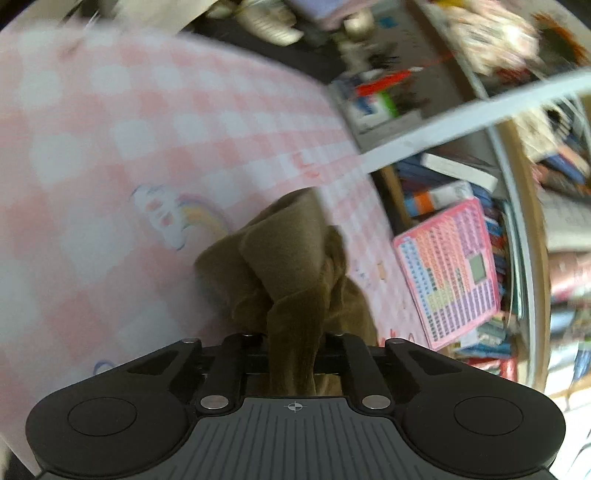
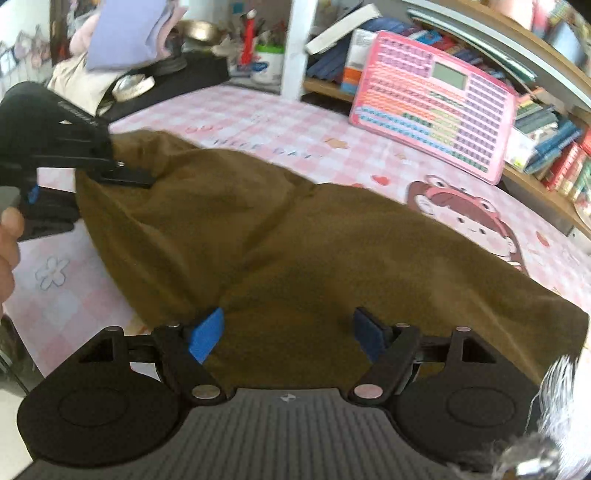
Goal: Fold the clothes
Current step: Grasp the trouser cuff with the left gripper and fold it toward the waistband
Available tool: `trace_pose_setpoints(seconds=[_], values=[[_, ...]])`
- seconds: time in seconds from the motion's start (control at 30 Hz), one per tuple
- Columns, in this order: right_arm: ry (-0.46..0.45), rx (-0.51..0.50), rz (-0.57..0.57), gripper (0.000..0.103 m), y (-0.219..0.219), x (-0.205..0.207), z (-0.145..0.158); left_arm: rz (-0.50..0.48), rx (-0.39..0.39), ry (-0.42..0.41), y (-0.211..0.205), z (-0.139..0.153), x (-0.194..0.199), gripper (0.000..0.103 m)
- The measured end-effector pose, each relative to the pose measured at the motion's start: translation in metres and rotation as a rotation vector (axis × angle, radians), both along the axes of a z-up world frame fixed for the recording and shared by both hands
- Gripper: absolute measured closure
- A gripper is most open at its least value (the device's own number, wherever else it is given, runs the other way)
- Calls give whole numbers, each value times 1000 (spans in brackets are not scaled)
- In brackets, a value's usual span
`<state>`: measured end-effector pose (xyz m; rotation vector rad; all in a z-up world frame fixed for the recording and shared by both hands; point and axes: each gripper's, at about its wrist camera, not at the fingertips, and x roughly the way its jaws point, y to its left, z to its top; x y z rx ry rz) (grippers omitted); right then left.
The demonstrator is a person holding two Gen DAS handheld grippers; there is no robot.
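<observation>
An olive-brown garment (image 2: 314,240) lies spread on the pink checked table cover (image 2: 258,110). My left gripper (image 1: 293,343) is shut on a bunched edge of the garment (image 1: 291,273), which hides its fingertips. It also shows in the right wrist view (image 2: 125,173), holding the garment's far left end lifted. My right gripper (image 2: 290,334) is open, its blue pads (image 2: 207,334) on either side of the garment's near edge, right over the cloth.
A pink toy keyboard board (image 2: 436,99) leans against bookshelves (image 2: 554,147) at the back right. Pens, cups and folded clothes (image 2: 125,33) crowd the back left. The cover's edge (image 1: 347,125) runs along the shelf side.
</observation>
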<state>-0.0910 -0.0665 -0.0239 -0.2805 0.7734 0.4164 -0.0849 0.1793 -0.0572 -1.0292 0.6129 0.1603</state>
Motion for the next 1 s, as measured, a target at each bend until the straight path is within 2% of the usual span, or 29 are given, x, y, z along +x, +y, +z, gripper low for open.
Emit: trace_pose_setpoints(seconds=[0.1, 0.23, 0.3, 0.43, 0.57, 0.63, 0.67, 0.83, 0.93, 1.0], values=[[3, 43, -46, 27, -30, 2, 9, -48, 145, -48, -22, 30, -1, 92], [17, 109, -144, 27, -83, 4, 20, -185, 445, -103, -68, 75, -3, 92], [31, 136, -194, 27, -108, 4, 22, -261, 571, -119, -94, 92, -3, 92], [60, 180, -278, 27, -157, 6, 21, -400, 752, -129, -145, 112, -5, 92], [74, 210, -320, 27, -192, 4, 19, -555, 907, -122, -205, 112, -7, 91], [82, 221, -325, 27, -205, 3, 17, -626, 938, -90, -233, 103, -7, 88], [88, 225, -325, 27, -209, 3, 16, -663, 946, -64, -247, 96, -5, 83], [111, 247, -318, 27, -231, 2, 14, -768, 934, 116, -298, 66, 1, 72], [135, 271, -318, 27, -239, 7, 11, -765, 899, 111, -302, 68, -8, 64], [158, 288, -319, 27, -242, 10, 10, -735, 868, 136, -294, 69, -9, 42]])
